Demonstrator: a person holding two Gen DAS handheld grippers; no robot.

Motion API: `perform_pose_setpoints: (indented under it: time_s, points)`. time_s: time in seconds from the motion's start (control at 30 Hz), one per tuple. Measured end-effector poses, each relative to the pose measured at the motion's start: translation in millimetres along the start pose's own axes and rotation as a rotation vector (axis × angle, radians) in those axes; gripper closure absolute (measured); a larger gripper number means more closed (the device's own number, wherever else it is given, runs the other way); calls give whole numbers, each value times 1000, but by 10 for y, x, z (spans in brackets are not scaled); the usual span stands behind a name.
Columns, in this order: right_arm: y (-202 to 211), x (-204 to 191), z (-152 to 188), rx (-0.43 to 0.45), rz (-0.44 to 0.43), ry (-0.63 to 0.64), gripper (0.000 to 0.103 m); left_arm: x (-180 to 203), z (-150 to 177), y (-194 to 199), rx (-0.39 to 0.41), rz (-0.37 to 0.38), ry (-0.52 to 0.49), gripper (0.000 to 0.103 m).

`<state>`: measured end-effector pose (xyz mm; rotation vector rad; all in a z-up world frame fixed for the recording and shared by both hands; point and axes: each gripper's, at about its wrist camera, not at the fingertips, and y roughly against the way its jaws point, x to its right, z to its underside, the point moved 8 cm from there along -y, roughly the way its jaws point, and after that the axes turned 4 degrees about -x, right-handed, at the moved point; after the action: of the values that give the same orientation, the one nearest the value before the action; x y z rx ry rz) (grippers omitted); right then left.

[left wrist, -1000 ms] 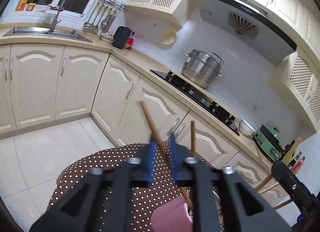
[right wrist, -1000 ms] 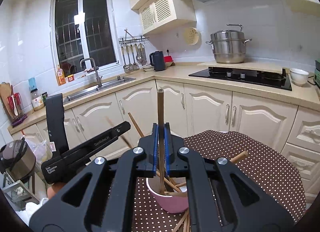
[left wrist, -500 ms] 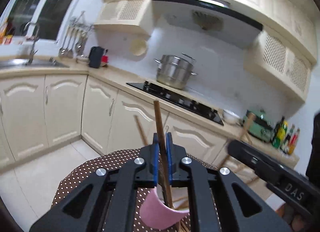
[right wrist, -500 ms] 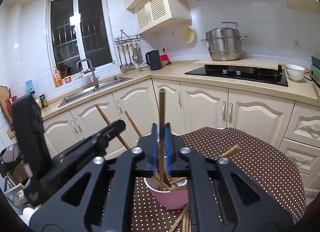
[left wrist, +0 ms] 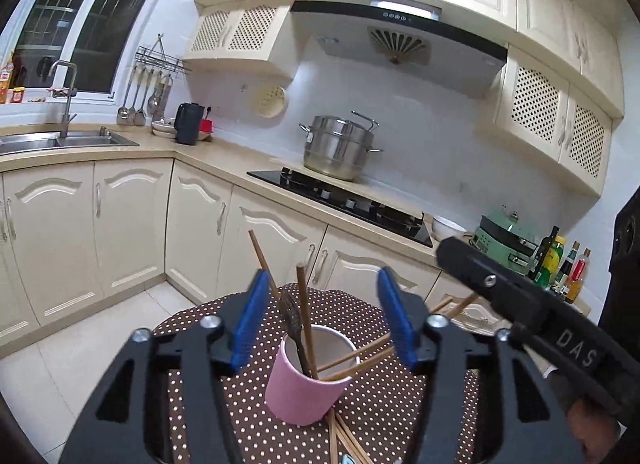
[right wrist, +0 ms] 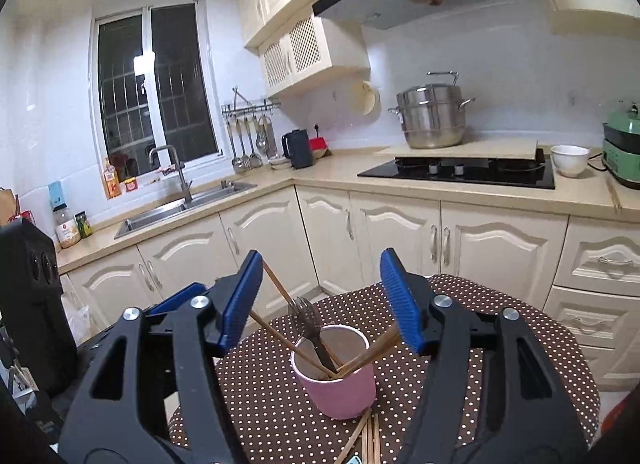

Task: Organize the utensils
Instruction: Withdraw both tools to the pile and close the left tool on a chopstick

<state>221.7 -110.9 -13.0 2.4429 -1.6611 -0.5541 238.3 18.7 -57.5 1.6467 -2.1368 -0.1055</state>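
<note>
Left hand-held gripper spread, nothing held. Right hand-held gripper likewise spread. Pink cup seated near table centre, chopsticks and fork contained.

We see a pink cup with white inside, brown chopsticks, dark fork. Tablecloth brown with white polka dots. Gripper pads blue, bodies black. Cabinets cream, hob black.
</note>
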Motion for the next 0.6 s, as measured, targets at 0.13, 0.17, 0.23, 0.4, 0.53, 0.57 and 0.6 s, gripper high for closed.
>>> perform_pose_setpoints:
  time_s: [0.13,0.17,0.23,0.4,0.53,0.57,0.6]
  points:
    - [226,13,-10,10,15,13,39,65,60,142,-38,9,-18,38]
    - [271,32,-7,13,21,14,38,81,85,159,-50,9,-21,37]
    - [374,81,25,14,32,11,38,105,174,188,-88,4,-32,35]
    - [574,290,236,-25,75,1,37,187,513,159,-208,-24,-109,34]
    - [611,528,553,-115,115,-19,36,181,951,-37,-411,-65,-163,34]
    - [602,570,625,-137,122,-27,36,179,1053,-84,-459,-62,-169,34]
    - [578,625,728,-169,129,-36,36,178,1204,-157,-534,-57,-175,34]
